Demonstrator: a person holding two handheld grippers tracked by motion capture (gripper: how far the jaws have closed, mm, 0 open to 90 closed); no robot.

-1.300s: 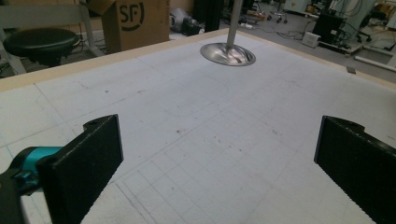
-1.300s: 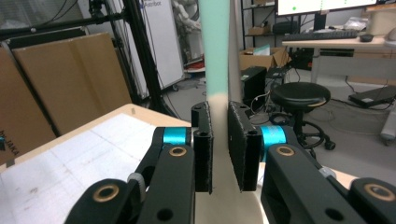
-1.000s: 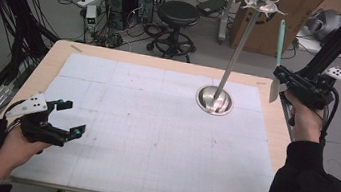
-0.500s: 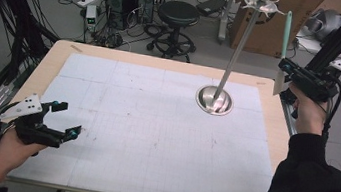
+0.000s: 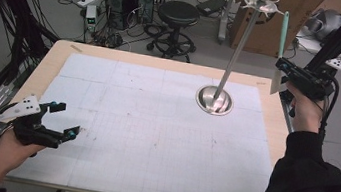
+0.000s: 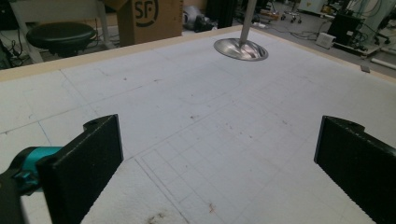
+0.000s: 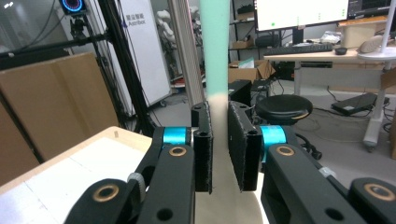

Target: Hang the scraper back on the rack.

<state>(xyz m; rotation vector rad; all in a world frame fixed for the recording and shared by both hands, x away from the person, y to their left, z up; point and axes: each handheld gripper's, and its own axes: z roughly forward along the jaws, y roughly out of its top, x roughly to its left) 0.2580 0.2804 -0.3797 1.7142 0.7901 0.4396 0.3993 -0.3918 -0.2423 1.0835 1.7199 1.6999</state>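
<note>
Spatula point(image 5: 284, 28) stood upright, clamped in the right hand-held gripper point(image 5: 279, 66) above the table's right edge. Left hand-held gripper point(image 5: 65, 120) rested wide open, empty, near the left edge. Next move probably calls for hanging it on the rack point(image 5: 234, 59).

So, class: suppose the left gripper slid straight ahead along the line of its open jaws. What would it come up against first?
Judging by its own view, the left gripper points across bare white mat toward the round metal stand base. That base looks like the first obstacle, though it sits slightly off centre, so it might pass beside it.
</note>
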